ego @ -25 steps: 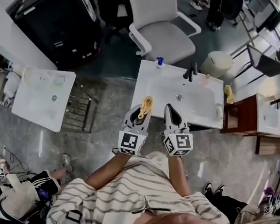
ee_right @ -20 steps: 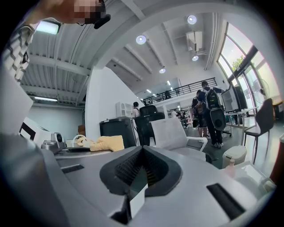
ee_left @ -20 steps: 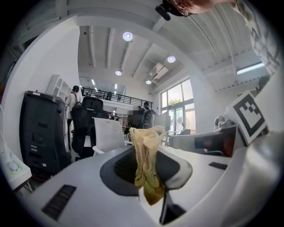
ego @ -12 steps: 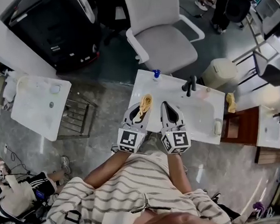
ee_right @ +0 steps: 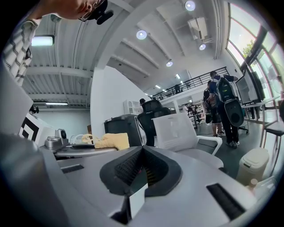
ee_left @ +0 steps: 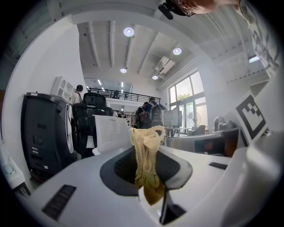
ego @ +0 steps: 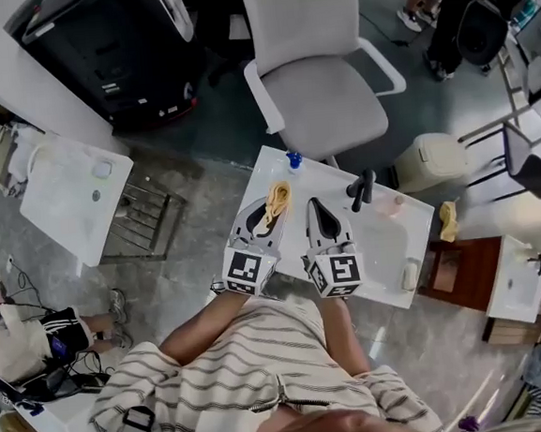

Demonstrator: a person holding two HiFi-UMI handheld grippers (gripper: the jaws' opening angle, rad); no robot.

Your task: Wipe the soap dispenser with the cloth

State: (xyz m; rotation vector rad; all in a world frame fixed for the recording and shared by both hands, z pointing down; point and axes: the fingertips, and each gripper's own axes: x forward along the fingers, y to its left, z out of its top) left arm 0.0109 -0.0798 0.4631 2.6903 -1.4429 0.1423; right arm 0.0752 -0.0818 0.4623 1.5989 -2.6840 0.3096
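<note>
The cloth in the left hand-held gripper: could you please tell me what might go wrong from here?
The cloth is pinched as a narrow bunch in the left hand-held gripper; it may slip out while wiping.
The soap dispenser stands at the corner of the basin; a push could tip it off.

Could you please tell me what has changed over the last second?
The left gripper and right gripper moved forward over the sink, bringing the cloth closer to the dispenser. Unchanged: left gripper shut on the cloth, right gripper shut and empty, dispenser standing at the sink's far edge.
</note>
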